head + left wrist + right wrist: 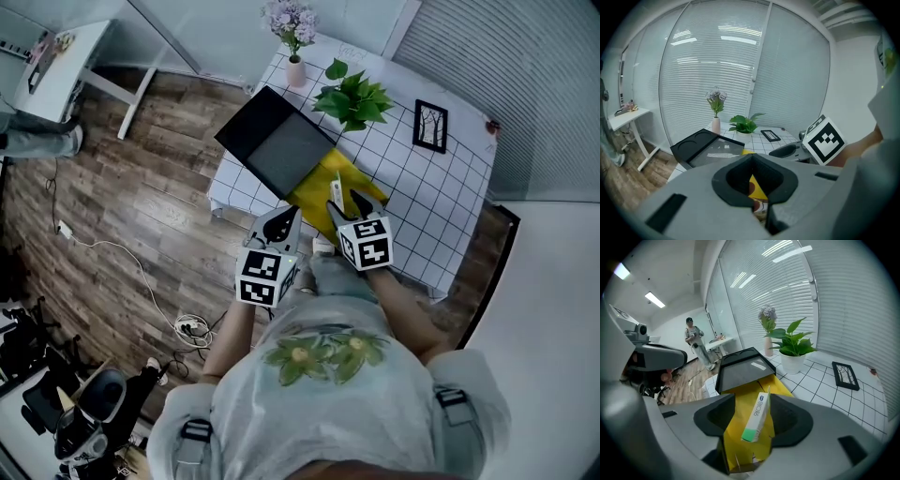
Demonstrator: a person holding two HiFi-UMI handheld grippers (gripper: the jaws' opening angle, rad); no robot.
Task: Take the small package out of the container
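A yellow bag [314,187] lies on the white grid tablecloth, just in front of me. The small package [336,193], a slim white box with a green end [757,418], stands tilted over the bag between the jaws of my right gripper [349,202]. Those jaws are spread wide: the box leans near the right one and is clear of the left one. My left gripper [287,216] sits at the bag's left edge. Its jaws are together [751,159], and a strip of the yellow bag [757,187] shows between them.
A black tray [277,141] lies at the table's far left, touching the bag's far end. Behind it stand a potted plant [354,101] and a vase of flowers [295,70]; a small picture frame [430,125] lies to the right. A person [693,336] stands far off.
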